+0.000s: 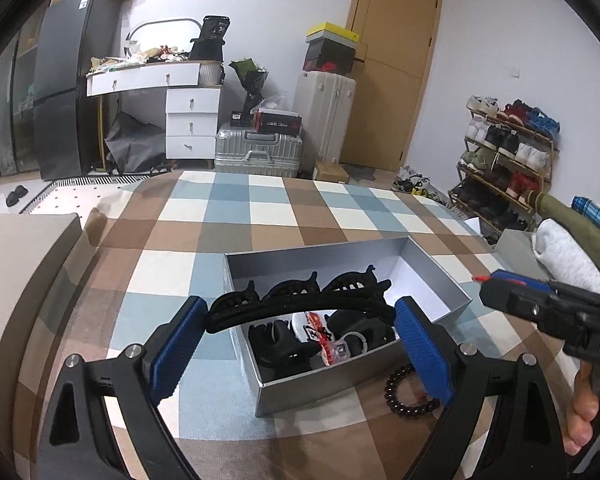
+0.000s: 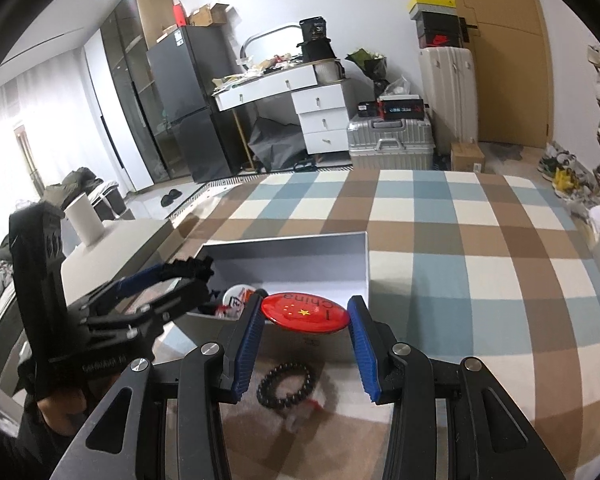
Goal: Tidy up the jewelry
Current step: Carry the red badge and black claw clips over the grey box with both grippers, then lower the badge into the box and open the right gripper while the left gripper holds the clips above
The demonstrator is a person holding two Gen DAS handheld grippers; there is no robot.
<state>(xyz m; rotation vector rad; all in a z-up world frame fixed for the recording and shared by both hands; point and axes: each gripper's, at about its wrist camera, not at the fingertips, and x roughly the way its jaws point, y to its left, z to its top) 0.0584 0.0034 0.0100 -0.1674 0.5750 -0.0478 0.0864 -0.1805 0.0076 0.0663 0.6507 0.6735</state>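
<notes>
My left gripper (image 1: 300, 316) is shut on a black toothed headband (image 1: 300, 300), held across its blue pads above the near end of a grey open box (image 1: 320, 252). The box holds black hair claws (image 1: 280, 344) and a white badge (image 1: 320, 332). My right gripper (image 2: 304, 312) is shut on a red round "China" badge (image 2: 304, 311), held over the box's near wall (image 2: 300, 344). A dark bead bracelet (image 2: 286, 384) lies on the checked cover in front of the box; it also shows in the left wrist view (image 1: 412, 392).
The box sits on a bed with a blue, brown and white checked cover (image 2: 460, 264). A beige pillow (image 1: 16, 264) lies at the left. Folded white and green cloth (image 1: 568, 252) lies at the right edge. Suitcases, a desk and a shoe rack stand beyond the bed.
</notes>
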